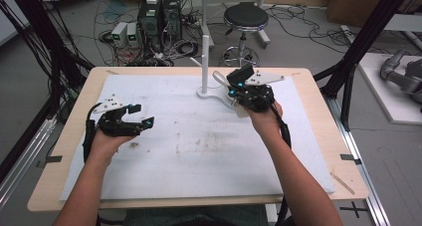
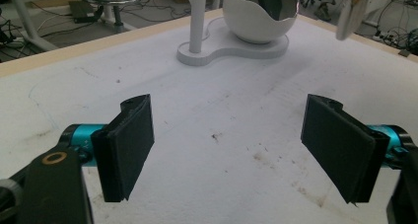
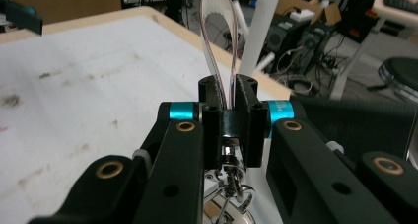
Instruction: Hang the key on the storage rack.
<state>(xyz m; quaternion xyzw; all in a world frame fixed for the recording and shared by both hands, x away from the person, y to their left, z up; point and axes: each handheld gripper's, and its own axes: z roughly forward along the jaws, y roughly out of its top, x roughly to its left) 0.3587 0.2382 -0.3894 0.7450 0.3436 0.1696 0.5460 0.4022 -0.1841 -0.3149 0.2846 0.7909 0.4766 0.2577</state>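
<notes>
**White strap held clamped at the stand, left gripper idle**

White padding point(image 1: 199, 151) is spread over most of the wooden table point(image 1: 69, 136) and is marked with brown smudges toward the middle of the high view. At upper centre of that view a white stand point(image 1: 205, 56) is set near the far edge of the padding; a thin post with short pegs rises from its flat base. A rounded white bowl point(image 2: 256, 21) sits on the same base, seen at the top of the left gripper view.

The left gripper point(image 1: 143, 115) is held low over the padding at centre left. Its jaws are spread wide apart and nothing lies between them. The right gripper point(image 1: 234, 88) is held at the stand, just right of the post. Its jaws are pressed together on the neck of a pale ribbon strap point(image 3: 217, 31), whose loop stands up above the jaws in the upper middle of the right gripper view. A small metal clasp point(image 3: 231, 177) dangles beneath them at bottom centre.

The step in hand is judged to be the delivery of the strap to the stand. For the next move, the loop would need to be guided over a peg, or the clasp lowered into the bowl, before the jaws are released. Whether the clasp already touches the bowl cannot be told.
</notes>
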